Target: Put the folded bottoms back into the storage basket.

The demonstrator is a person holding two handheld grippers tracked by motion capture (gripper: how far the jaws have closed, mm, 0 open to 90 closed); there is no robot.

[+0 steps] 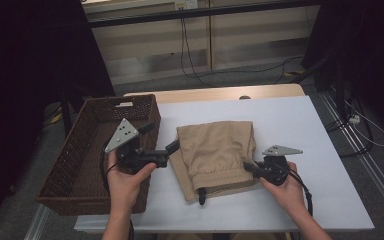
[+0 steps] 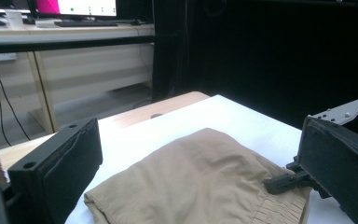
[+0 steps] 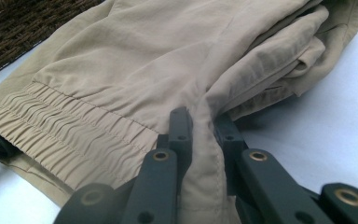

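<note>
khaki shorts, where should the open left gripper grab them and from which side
Likely the folded edge of the khaki shorts nearest the wicker basket, approached from the basket side. The left gripper is open there, and the right gripper is shut on the opposite waistband edge.

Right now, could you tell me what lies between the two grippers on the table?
The folded tan shorts lie between the open left gripper and the right gripper, which pinches their edge, as the high view shows.

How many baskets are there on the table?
1. The brown basket sits at the table's left edge, beside the folded tan pants. Its inside looks empty, though the near corner is partly hidden by the left tool.
</note>
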